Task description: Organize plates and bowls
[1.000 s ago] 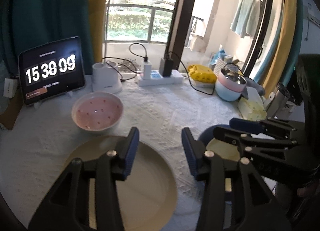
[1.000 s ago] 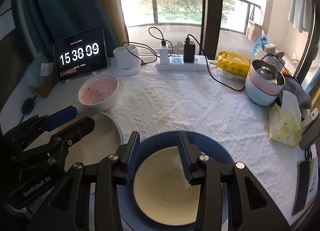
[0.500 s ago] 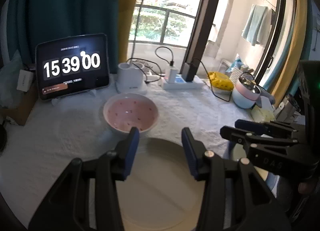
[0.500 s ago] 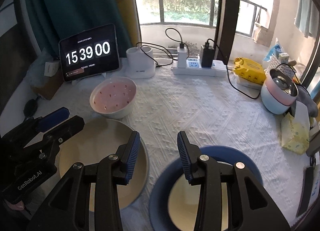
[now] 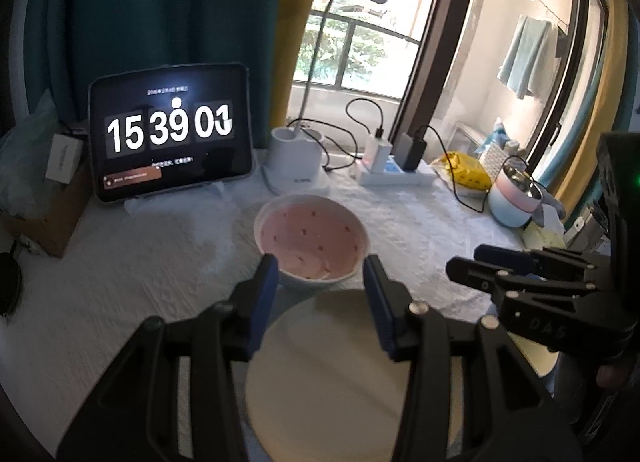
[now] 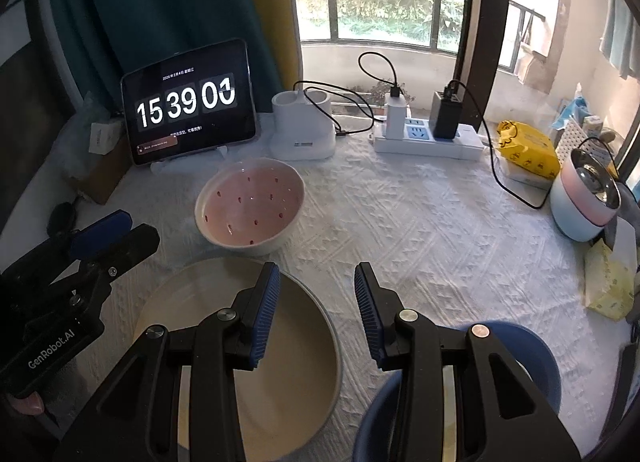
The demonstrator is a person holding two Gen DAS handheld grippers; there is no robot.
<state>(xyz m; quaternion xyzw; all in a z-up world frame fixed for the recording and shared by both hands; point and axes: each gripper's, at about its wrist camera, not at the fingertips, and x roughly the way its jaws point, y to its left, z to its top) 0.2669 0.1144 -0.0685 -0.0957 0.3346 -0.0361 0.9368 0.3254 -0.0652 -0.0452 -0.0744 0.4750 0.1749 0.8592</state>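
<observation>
Both grippers slid left across the counter since a second ago, off the blue plate toward the cream plate and pink bowl. Left gripper and right gripper each have their jaws partly open, holding nothing. I'd line up squarely on one rim before closing, probably the bowl's. Tablet reads 15 39 01; the left gripper's body says GenRobot.AI.

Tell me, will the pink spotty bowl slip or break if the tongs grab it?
The pink speckled bowl with a white outside looks glazed and shiny, so it is probably hard, slippery and breakable if dropped. Its wide, round shape sits upright on the white textured tablecloth, so a push would likely slide it, not tip it.
</observation>
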